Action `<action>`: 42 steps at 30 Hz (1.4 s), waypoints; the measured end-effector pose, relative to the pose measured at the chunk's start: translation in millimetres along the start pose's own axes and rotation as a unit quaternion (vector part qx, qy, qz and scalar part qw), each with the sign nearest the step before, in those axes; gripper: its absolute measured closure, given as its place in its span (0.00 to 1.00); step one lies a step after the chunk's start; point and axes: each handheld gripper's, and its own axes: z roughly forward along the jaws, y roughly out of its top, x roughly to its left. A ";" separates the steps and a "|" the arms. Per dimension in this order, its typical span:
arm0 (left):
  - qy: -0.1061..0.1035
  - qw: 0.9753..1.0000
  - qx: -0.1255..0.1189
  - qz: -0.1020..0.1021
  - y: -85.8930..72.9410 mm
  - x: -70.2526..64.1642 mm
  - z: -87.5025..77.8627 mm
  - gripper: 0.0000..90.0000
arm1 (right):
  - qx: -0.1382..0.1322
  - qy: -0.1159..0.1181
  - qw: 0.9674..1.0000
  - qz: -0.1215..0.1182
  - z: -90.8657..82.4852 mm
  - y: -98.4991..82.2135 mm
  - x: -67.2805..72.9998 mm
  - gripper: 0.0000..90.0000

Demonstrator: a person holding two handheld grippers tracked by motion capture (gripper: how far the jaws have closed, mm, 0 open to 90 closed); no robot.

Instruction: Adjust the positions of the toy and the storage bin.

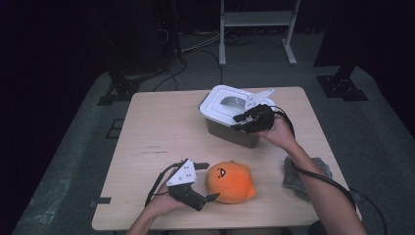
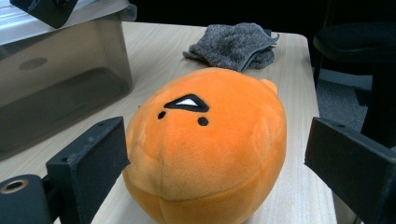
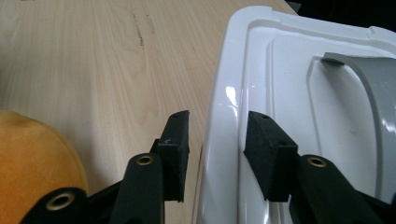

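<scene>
the lid of the storage box sits closed on top at the far right of the counter, and my right tool straddles its near rim, one pad on the outer edge and one on top, with slim gaps showing, so i'd call it not yet clamped and the lid not lifted. my left tool stands wide around the orange plush toy at the near edge of the counter, pads apart from its sides, released and holding nothing. by my reading the job is at its start: the lid has to be pinched and taken off, then the plush gripped and, i guess, moved into the box. the lid is glossy white plastic with rounded corners and a grey curved handle; the box walls are smoky and see-through. the plush is soft, fuzzy, egg-round, with a small stitched face. a crumpled grey knit cloth lies beyond it, and the counter is pale wood grain.
</scene>
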 end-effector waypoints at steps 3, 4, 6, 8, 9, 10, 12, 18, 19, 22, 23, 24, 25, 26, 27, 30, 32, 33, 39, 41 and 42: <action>-0.001 1.000 0.000 -0.002 -0.4 0.3 -0.1 0.05 | -0.001 -0.009 1.000 -0.006 -0.2 -0.9 0.6 0.67; -0.001 1.000 -0.001 -0.003 -0.6 0.4 0.0 0.05 | -0.002 -0.009 1.000 -0.003 -0.3 -1.2 0.6 0.67; -0.001 1.000 0.000 -0.003 -0.7 1.1 -0.1 0.05 | 0.002 -0.016 1.000 -0.010 0.0 -1.4 0.8 0.65; -0.001 1.000 0.000 -0.003 -0.5 1.1 -0.1 0.05 | 0.001 -0.016 1.000 -0.008 0.1 -1.5 0.4 0.65; -0.002 1.000 0.000 -0.003 -0.6 1.1 -0.1 0.05 | 0.002 -0.018 1.000 -0.009 0.3 -1.4 0.5 0.65; -0.002 1.000 0.000 -0.004 -0.6 1.2 -0.2 0.05 | 0.002 -0.019 1.000 -0.009 0.6 -1.3 0.5 0.64; -0.002 1.000 0.000 -0.004 -0.6 0.8 -0.2 0.05 | 0.001 -0.020 1.000 -0.007 0.8 -1.5 0.0 0.65; -0.003 1.000 0.002 -0.003 -0.4 0.9 0.1 0.05 | -0.006 -0.018 1.000 -0.020 0.0 -1.8 4.7 0.75; -0.004 1.000 0.003 -0.003 -0.2 0.6 0.1 0.05 | -0.005 -0.021 1.000 -0.020 0.0 -2.0 5.5 0.77; -0.004 1.000 0.002 -0.004 -0.5 0.5 0.2 0.05 | -0.008 -0.019 1.000 -0.018 -0.2 -3.2 5.3 0.79; -0.005 1.000 0.004 -0.004 -0.5 0.9 0.2 0.05 | -0.010 -0.019 1.000 -0.019 -0.1 -3.5 5.5 0.79; -0.005 1.000 0.004 -0.004 -0.6 0.9 0.3 0.05 | -0.010 -0.018 1.000 -0.018 -0.2 -3.7 5.6 0.79; -0.005 1.000 0.004 -0.004 -0.4 0.8 0.5 0.05 | -0.010 -0.016 1.000 -0.018 -0.1 -3.7 5.5 0.79; -0.005 1.000 0.004 -0.004 -0.4 0.7 0.5 0.05 | -0.010 -0.015 1.000 -0.018 -0.1 -3.6 5.9 0.79; -0.006 1.000 0.004 -0.004 -0.4 0.7 0.6 0.05 | -0.010 -0.015 1.000 -0.018 -0.1 -3.6 6.0 0.80; -0.006 1.000 0.005 -0.004 -0.6 0.8 0.5 0.05 | -0.010 -0.009 1.000 -0.015 -1.4 -3.9 5.4 0.80; -0.005 1.000 0.004 -0.005 -0.6 0.9 0.3 0.05 | -0.011 -0.005 1.000 -0.013 -3.0 -4.7 4.5 0.80; -0.005 1.000 0.004 -0.004 -0.4 1.0 0.3 0.05 | -0.011 -0.004 1.000 -0.013 -3.9 -5.2 4.5 0.80; -0.007 1.000 0.007 -0.003 -0.1 0.1 2.0 0.05 | -0.014 0.007 1.000 -0.008 -8.0 -7.4 4.8 0.80; -0.008 1.000 0.007 -0.003 -0.1 0.2 2.3 0.05 | -0.015 0.010 1.000 -0.007 -9.1 -8.1 4.8 0.80; -0.008 1.000 0.007 -0.003 -0.1 0.2 2.5 0.05 | -0.016 0.010 1.000 -0.007 -9.6 -8.4 4.9 0.81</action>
